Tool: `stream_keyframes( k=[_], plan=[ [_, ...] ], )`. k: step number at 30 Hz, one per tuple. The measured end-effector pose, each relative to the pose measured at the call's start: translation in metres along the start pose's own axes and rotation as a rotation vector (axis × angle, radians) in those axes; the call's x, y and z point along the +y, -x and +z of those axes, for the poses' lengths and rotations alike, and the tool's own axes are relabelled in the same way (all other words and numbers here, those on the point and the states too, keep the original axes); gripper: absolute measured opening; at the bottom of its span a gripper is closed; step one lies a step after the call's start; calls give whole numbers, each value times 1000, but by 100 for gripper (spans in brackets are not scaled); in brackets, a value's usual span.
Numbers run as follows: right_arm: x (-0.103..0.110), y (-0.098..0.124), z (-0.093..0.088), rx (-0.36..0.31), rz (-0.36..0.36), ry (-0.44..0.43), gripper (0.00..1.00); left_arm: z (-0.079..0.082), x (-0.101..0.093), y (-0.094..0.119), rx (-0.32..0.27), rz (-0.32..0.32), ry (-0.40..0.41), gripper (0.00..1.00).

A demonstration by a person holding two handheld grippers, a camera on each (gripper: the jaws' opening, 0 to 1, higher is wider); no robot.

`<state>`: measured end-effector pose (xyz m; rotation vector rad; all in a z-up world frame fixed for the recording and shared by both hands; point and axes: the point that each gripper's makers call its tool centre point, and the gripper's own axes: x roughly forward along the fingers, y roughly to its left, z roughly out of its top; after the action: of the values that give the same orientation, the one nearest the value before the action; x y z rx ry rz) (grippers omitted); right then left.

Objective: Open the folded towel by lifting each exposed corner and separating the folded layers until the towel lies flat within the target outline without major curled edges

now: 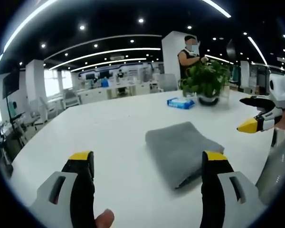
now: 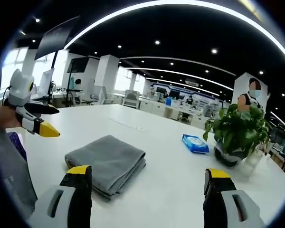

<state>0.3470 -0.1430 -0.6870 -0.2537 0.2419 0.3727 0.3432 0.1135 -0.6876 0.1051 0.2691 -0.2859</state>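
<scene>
- Grey folded towel (image 1: 183, 151) lies mid-table (image 1: 109, 128), untouched.
- Left hand-held gripper (image 1: 147, 159) jaws spread wide; so are the right hand-held gripper (image 2: 145, 175) jaws.
- Potted plant (image 2: 237, 130) hides the far table edge.

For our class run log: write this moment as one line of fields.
stage: before contact | towel: folded, on table | left gripper: open, clear of towel | right gripper: open, empty

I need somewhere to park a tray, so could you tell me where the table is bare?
The table is bare between the towel and the wipes pack, and across the far side behind the towel. It is crowded where the wipes pack lies beside the plant. The open left gripper straddles the towel's near edge.
</scene>
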Motion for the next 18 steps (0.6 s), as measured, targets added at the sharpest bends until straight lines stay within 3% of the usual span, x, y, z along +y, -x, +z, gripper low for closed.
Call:
stream_keyframes(
  k=[10,18],
  plan=[
    [-3,1,5,-15,-9,-5,98,0,-4,0,2,-15,-19,93],
    [-9,2,10,-34,-36,2,97,0,-23,-2,11,-100,-53,81]
  ],
)
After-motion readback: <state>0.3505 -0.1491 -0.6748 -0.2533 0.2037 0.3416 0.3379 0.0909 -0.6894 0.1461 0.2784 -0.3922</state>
